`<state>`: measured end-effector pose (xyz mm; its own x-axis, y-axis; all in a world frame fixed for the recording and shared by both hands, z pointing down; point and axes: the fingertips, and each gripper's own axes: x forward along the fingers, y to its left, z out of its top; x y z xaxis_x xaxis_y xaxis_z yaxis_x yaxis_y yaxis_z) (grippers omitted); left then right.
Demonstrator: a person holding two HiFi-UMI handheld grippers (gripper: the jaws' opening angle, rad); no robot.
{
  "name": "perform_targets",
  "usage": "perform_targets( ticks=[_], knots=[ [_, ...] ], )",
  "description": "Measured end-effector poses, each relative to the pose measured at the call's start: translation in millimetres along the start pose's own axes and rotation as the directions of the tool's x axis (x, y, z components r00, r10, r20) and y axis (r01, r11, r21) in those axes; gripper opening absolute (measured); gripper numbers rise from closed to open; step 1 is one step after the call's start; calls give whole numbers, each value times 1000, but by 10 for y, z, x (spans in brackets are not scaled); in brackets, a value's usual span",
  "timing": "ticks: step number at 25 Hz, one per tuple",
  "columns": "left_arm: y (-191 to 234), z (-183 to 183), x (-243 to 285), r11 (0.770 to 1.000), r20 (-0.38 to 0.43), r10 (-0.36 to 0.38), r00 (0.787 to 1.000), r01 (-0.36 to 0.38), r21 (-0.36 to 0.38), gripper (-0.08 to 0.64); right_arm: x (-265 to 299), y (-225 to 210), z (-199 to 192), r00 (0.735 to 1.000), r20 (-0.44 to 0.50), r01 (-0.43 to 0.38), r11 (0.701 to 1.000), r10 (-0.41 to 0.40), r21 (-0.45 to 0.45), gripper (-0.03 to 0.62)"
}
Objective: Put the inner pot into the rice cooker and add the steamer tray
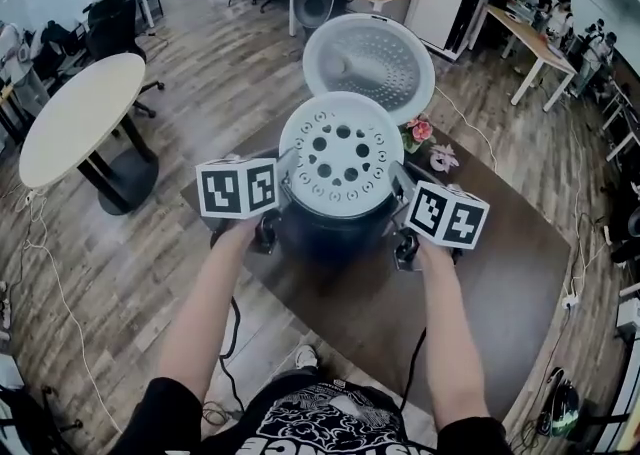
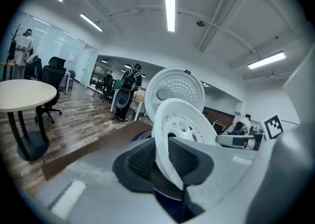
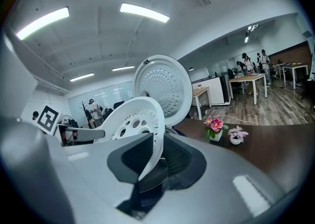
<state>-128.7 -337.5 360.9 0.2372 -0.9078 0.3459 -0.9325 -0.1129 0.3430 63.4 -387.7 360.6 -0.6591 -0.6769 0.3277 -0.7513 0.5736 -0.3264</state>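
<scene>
Steamer tray (image 1: pixel 342 155), white plastic: judged light, stiff, slick-edged. Pinched at rim, 9 o'clock by left gripper (image 1: pixel 285 181), 3 o'clock by right gripper (image 1: pixel 400 185); positioned over rice cooker (image 1: pixel 335 235).
</scene>
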Motion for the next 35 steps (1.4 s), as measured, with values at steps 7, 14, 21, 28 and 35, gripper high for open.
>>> perform_targets(
  ticks=[7, 14, 21, 28, 35],
  knots=[
    [112, -92, 160, 1000, -38, 10, 999, -10, 4, 87, 133, -90, -122, 999, -41, 33, 999, -33, 4, 67],
    [158, -132, 262, 1000, -53, -12, 999, 12, 7, 87, 212, -125, -180, 996, -62, 63, 998, -64, -32, 80],
    [153, -148, 297, 999, -70, 5, 998, -2, 39, 106, 241, -136, -211, 992, -74, 96, 990, -104, -108, 87],
    [138, -252, 366, 998, -83, 10, 996, -5, 65, 120, 242, -218, -314, 983, -88, 145, 972, -163, -184, 86],
    [144, -268, 378, 997, -87, 25, 996, -18, 79, 123, 247, -241, -347, 985, -82, 137, 974, -153, -178, 81]
  ],
)
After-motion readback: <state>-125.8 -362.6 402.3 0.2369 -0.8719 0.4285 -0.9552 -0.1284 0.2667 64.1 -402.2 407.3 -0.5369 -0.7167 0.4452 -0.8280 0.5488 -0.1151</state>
